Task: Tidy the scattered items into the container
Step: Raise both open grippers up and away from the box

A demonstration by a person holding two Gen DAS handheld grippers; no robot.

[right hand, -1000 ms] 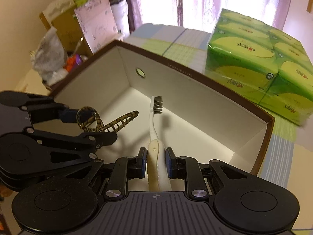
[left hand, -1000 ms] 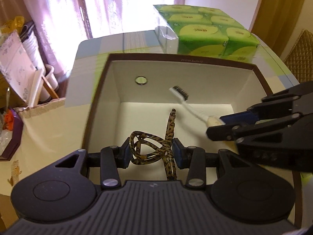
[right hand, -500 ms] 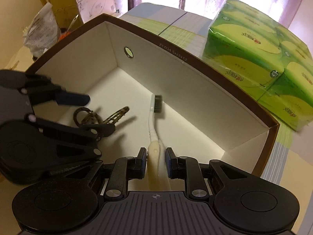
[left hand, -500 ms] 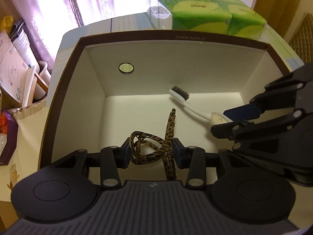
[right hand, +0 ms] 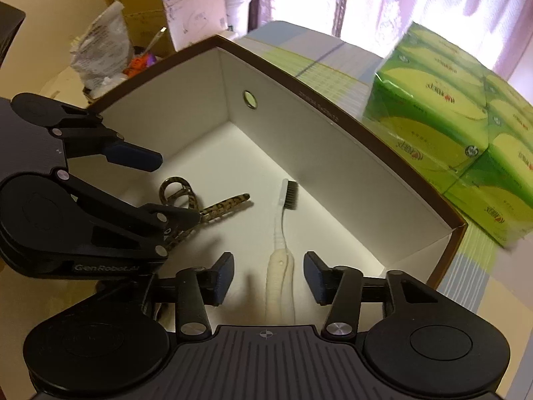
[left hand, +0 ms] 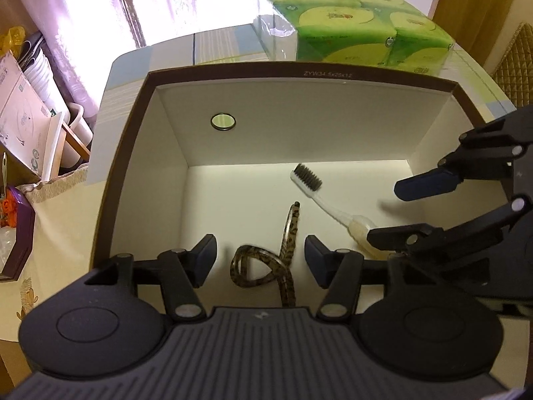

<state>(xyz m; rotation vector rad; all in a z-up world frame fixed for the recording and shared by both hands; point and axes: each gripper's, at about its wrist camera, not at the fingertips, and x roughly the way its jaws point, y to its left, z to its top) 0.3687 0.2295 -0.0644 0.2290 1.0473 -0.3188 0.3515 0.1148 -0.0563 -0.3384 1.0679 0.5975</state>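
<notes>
A brown box with white inside (left hand: 299, 68) (right hand: 333, 166) fills both views. On its floor lie a leopard-print hair clip (left hand: 286, 240) (right hand: 226, 206) and a white toothbrush with dark bristles (left hand: 319, 196) (right hand: 283, 220). My left gripper (left hand: 260, 261) (right hand: 160, 186) hangs over the clip with its jaws opening. The clip lies loose between them, clear of the pads. My right gripper (right hand: 269, 276) (left hand: 406, 208) is also opening. The toothbrush handle rests between its fingers, touching neither.
Green tissue packs (left hand: 359, 23) (right hand: 466, 140) stand on the table just behind the box. A round metal-rimmed hole (left hand: 223, 121) is in the box's far wall. Cardboard boxes, stacked white tubs (left hand: 36, 70) and bags crowd the left side. A quilted chair back (left hand: 513, 56) is at right.
Both grippers have spread their jaws and let go. The hair clip and the toothbrush now lie on the box floor. The left gripper has sunk a little further over the box.
</notes>
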